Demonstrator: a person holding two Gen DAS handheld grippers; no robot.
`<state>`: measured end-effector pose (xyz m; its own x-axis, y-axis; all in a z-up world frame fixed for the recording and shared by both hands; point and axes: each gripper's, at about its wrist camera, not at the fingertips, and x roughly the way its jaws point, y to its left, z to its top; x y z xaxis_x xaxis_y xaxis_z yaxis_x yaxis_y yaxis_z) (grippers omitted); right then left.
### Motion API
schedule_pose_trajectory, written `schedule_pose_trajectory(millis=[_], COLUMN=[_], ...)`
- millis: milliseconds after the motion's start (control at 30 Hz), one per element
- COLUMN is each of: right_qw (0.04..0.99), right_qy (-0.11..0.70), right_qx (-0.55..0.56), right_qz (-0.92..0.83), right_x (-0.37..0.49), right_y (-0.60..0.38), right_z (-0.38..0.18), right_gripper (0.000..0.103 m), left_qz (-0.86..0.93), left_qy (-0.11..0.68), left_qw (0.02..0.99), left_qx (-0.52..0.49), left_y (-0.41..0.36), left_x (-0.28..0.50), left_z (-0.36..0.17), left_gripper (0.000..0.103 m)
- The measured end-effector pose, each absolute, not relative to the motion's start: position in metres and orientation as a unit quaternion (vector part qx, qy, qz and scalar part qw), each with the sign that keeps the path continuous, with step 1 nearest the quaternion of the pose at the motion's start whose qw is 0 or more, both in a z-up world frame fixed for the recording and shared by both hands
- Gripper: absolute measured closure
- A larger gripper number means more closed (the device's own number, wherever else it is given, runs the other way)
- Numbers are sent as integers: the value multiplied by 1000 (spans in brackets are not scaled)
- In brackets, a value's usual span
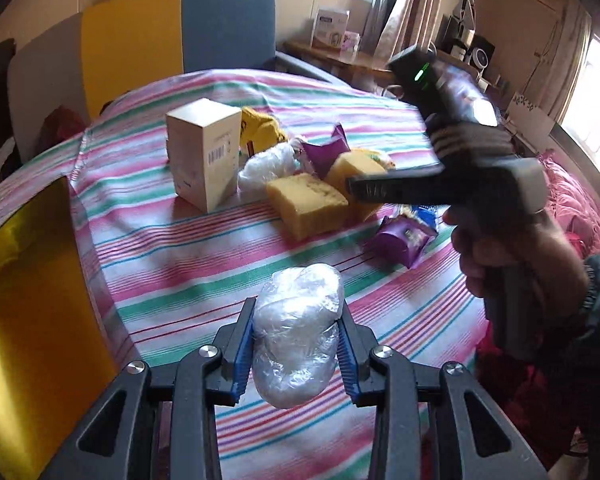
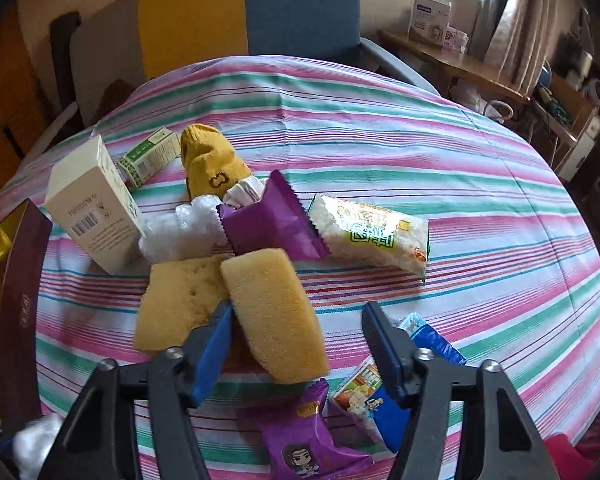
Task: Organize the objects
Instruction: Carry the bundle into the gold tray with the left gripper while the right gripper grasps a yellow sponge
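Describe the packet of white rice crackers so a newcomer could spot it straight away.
Start at the striped tablecloth and find the pile at its middle. The rice cracker packet lies at the pile's right edge, beside a purple wrapper. It alone is clear, with white pieces and green print.

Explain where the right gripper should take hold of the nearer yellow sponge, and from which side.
Grip the sponge across its narrow width, on the long side faces near the low end. Come from above: it lies tilted, propped on the second sponge, and the right gripper already straddles it, open.
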<state>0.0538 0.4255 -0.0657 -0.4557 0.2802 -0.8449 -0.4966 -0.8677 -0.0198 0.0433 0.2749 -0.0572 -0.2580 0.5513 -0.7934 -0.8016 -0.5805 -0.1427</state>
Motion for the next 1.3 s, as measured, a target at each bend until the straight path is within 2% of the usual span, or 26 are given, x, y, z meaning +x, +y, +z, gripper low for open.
schedule_pose_trajectory(millis=[33, 167, 233, 300, 500, 800, 1300], right_qw=[231, 227, 232, 250, 229, 205, 169], right_qy=[104, 64, 48, -3, -48, -81, -111], right_qx=[-473, -482, -477, -458, -397, -368, -354], right_qz=[844, 844, 846, 853, 888, 904, 913], right_x=[53, 51, 51, 54, 62, 62, 64], right_y=[423, 414, 409, 396, 366, 338, 309], right_z=[-67, -67, -63, -55, -27, -18, -19], right_gripper=[63, 73, 73, 73, 73, 73, 73], left_qz=[781, 791, 798, 809, 844, 871, 878], left_qy=[141, 118, 102, 87, 58, 24, 43], left_qw=[434, 427, 425, 413, 335, 221, 144], left_qx=[-426, -422, -415, -409, -414, -438, -455], left_y=[271, 259, 244, 228, 176, 108, 65], left_x=[43, 38, 35, 27, -5, -47, -99], left_z=[-54, -39, -28, -19, -15, -36, -55], left_gripper=[67, 67, 67, 67, 67, 67, 67])
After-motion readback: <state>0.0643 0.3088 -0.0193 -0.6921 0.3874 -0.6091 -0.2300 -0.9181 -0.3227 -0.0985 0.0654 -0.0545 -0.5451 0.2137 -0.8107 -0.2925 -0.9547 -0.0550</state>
